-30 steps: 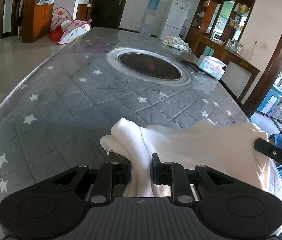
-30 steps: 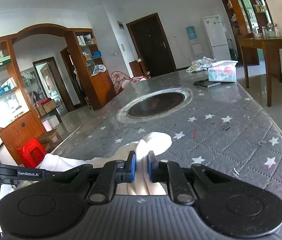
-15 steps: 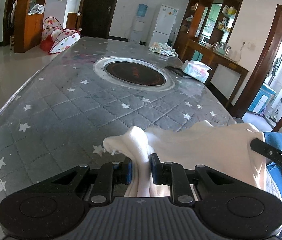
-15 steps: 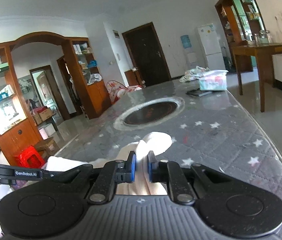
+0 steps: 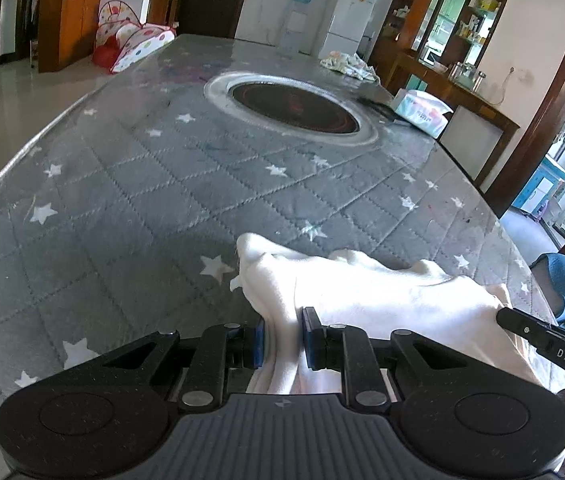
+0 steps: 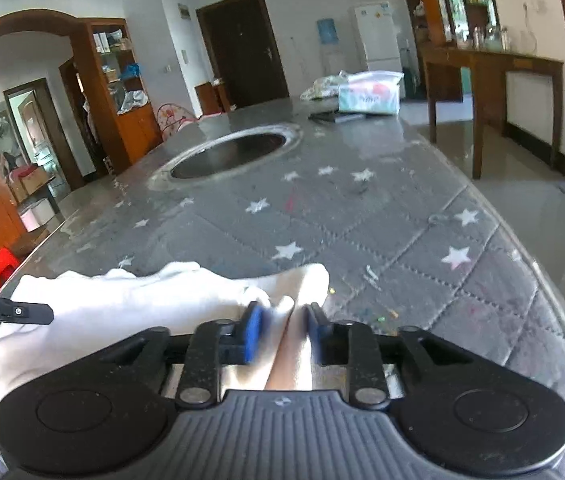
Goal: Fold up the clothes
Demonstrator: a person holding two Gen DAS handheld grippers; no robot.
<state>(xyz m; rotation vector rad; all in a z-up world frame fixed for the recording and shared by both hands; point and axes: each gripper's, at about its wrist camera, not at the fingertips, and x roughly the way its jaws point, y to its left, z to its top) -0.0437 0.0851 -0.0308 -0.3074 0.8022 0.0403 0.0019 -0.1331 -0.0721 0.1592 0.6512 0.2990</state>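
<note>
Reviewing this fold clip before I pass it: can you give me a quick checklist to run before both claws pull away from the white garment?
1. Left claw gripping white garment: ok, cloth pinched between pads.
2. Right claw releasing: ok, jaws opening, cloth between them.
3. Garment resting on the quilted table cover: ok at the far edge.
4. Near edge fully on the table: cannot tell.
5. Fold neat: not ok, top bunched.
</note>
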